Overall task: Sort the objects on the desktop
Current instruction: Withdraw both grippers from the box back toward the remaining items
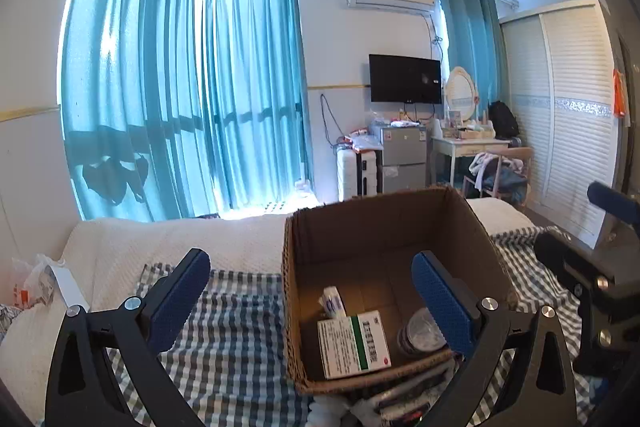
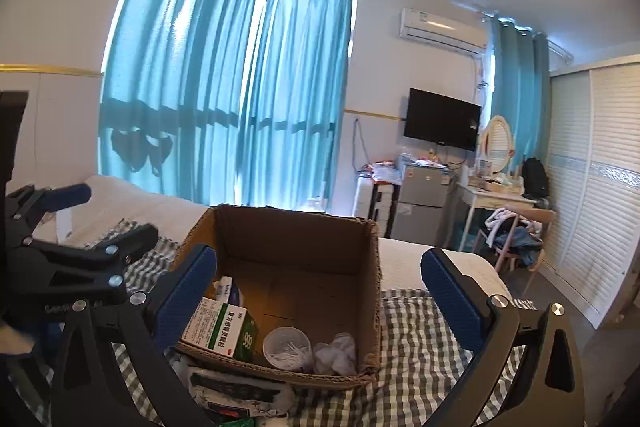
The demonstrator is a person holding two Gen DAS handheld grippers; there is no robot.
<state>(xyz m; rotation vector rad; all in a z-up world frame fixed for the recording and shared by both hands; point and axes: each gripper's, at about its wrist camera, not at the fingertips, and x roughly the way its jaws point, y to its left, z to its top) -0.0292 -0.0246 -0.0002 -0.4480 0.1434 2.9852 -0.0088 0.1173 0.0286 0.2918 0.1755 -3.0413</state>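
The cardboard box (image 2: 296, 291) sits on the checked cloth (image 2: 412, 331) spread over the bed, and it already holds several sorted things: a green-and-white medicine box (image 2: 218, 327) leaning against the left wall, a small white tube (image 2: 226, 291) behind it, a clear round tub of cotton swabs (image 2: 287, 345) near the front wall, and a crumpled white wad (image 2: 336, 351) in the front right corner. Both tools hang just in front of the box's near wall with nothing in them: the right gripper (image 2: 316, 303) stands spread wide, its blue pads (image 2: 188, 295) clear of the cardboard on either side, and the left gripper (image 1: 316, 303) is likewise released, framing the box's left wall from its own view. What is left to sort lies lower still, at the near edge of the bed: a soft white packet with dark print (image 2: 240, 393) rests just outside the box's front wall, below and slightly left of the right gripper, its long axis running roughly across the view, parallel to that wall. The left wrist view shows the same clutter (image 1: 400, 403) under its right finger, partly hidden. The packet looks about equally close to both hands; the right seems better centred over it. Reaching it would likely mean tipping down and drawing back, since both tools point over the packet into the box.
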